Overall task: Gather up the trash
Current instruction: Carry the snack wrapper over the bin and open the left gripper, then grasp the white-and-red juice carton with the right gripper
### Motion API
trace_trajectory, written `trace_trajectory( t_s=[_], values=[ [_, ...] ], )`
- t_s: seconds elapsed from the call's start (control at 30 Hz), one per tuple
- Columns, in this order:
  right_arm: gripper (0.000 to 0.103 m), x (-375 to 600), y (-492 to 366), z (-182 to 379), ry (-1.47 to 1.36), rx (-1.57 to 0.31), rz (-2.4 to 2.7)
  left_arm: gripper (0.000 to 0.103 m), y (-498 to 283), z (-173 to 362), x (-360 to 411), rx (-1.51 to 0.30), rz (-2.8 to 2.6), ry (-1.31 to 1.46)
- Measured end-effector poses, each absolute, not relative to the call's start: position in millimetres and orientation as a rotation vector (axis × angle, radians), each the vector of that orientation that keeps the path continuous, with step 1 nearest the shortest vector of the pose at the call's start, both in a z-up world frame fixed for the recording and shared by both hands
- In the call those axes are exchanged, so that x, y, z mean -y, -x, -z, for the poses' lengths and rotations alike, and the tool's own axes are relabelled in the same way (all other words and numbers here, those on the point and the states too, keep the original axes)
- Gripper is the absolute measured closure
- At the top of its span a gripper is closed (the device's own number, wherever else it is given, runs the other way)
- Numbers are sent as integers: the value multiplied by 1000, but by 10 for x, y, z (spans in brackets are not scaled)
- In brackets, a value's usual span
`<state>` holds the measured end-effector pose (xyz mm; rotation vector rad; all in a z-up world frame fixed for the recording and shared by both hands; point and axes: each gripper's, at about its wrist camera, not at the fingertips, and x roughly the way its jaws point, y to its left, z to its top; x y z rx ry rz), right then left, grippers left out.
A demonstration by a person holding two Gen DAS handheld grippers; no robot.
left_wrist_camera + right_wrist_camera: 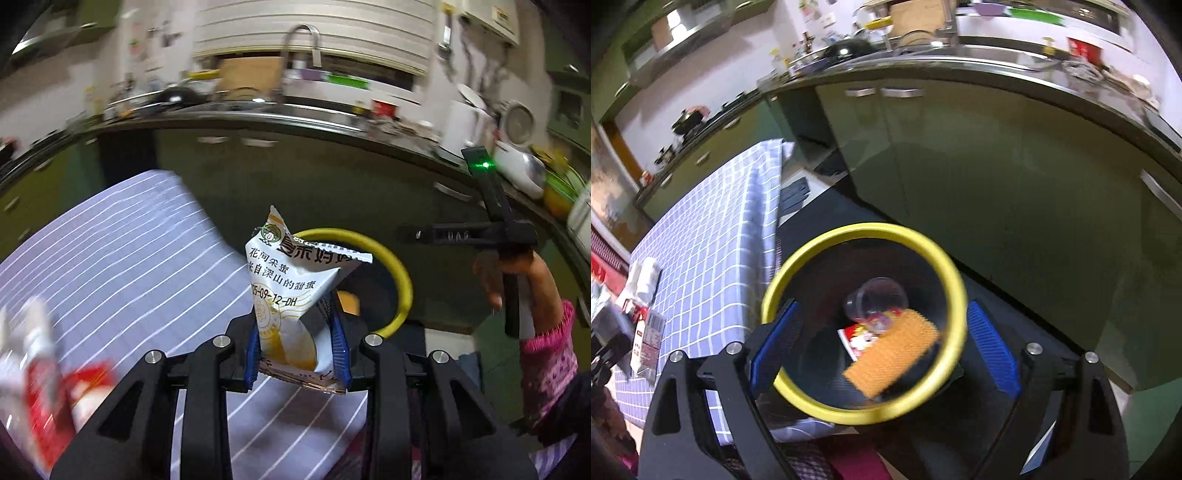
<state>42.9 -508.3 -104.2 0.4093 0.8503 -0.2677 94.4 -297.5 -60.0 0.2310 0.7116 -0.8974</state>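
Wrapper (295,291) sits pinched in the left gripper (299,347), short of the bin (864,321); released early, it could flutter onto the worktop (122,266). Right gripper (886,347) gapes wide, empty.

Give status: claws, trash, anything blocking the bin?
Left claw shut on wrapper, near bin. Right claw open, empty, over bin. Bin mouth clear; cup, orange pad inside.
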Motion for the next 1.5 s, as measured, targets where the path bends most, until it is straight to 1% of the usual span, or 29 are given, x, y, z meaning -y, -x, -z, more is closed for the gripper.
trace_trajectory(
  t_s=[0.2, 0.23, 0.27, 0.33, 0.43, 0.47, 0.57, 0.63, 0.83, 0.97, 1.03, 1.3, 1.5],
  values=[
    [17, 5302, -261, 1104, -441, -843, 300, 70, -1160, 832, 3974, -754, 946, -251],
    [17, 5326, -249, 1110, -446, -842, 302, 64, -1190, 882, 4055, -755, 942, -251],
    [17, 5351, -242, 1114, -451, -841, 304, 48, -1233, 933, 4163, -759, 926, -252],
    [17, 5385, -220, 1119, -456, -836, 308, 32, -1310, 998, 4314, -752, 904, -244],
    [17, 5375, -209, 1120, -452, -835, 308, 30, -1367, 1020, 4331, -763, 879, -225],
    [17, 5372, -200, 1128, -451, -835, 307, 25, -1373, 1009, 4295, -767, 883, -206],
    [17, 5302, -228, 1156, -448, -841, 293, 14, -1304, 832, 3950, -729, 859, -151],
    [17, 5211, -268, 1175, -440, -848, 280, 10, -1205, 679, 3650, -684, 821, -129],
    [17, 4712, -435, 1126, -386, -848, 195, 9, -900, 296, 2748, -588, 692, -102],
    [17, 4168, -535, 1031, -334, -825, 91, 7, -714, 135, 2074, -537, 546, -110],
    [17, 3747, -599, 983, -273, -815, 15, 7, -612, 85, 1715, -510, 449, -125],
    [17, 2252, -632, 842, -88, -698, -251, 7, -385, 43, 496, -480, 157, -81],
    [17, 1551, -818, 1021, -18, -731, -307, 7, -385, 151, 100, -507, 105, -42]
  ],
)
